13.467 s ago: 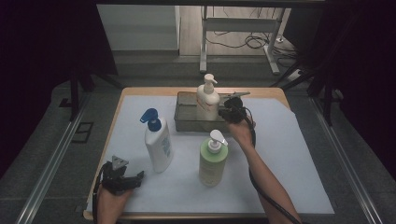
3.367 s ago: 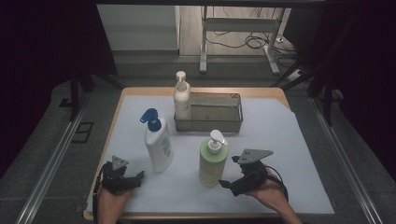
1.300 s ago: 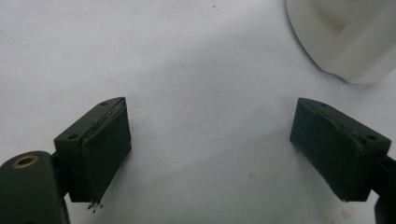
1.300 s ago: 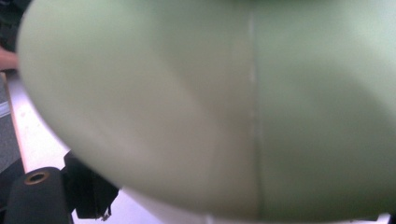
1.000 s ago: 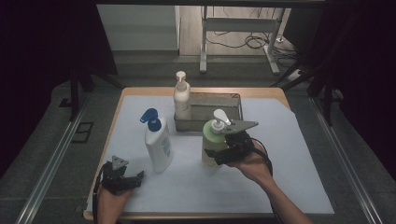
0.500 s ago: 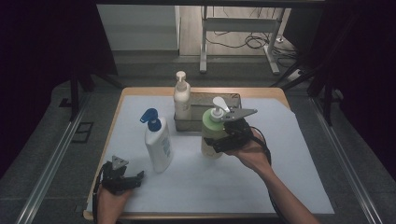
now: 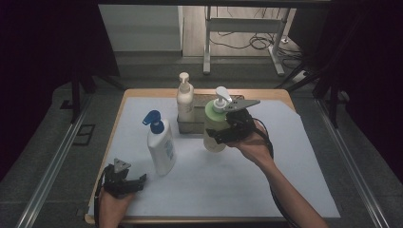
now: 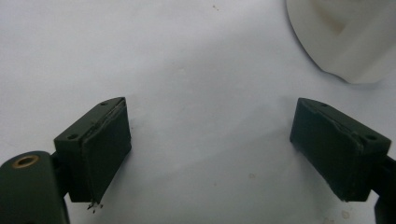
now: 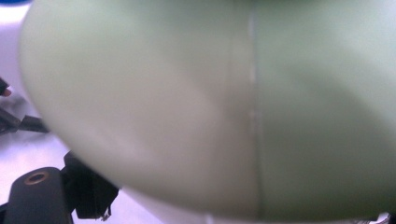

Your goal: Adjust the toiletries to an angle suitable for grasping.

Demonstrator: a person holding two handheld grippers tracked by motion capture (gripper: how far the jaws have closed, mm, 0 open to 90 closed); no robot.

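Note:
My right gripper [image 7: 227, 129] is shut on the green pump bottle [image 7: 215, 124] and holds it lifted just in front of the dark wire basket [image 7: 199, 124]. Up close in the right gripper view the green bottle [image 9: 224, 102] bulges between the jaws. A cream pump bottle [image 7: 185, 98] stands in the basket's left end. On the white sheet stands a white bottle with a blue pump [image 7: 160, 145]. My left gripper [image 7: 127, 182] rests open near the front left corner; its pads [image 8: 103, 144] are wide apart over bare sheet, with the white bottle's base [image 8: 345, 37] just beyond.
The white sheet [image 7: 294, 161] covers most of the wooden table [image 7: 142, 92]. Dark floor and metal rails [image 7: 52, 161] flank the table. A metal stand and cables [image 7: 247, 40] lie beyond the far edge.
My right gripper closed on the green bottle, lifted it and carried it away from me toward the basket. The left gripper has stayed put.

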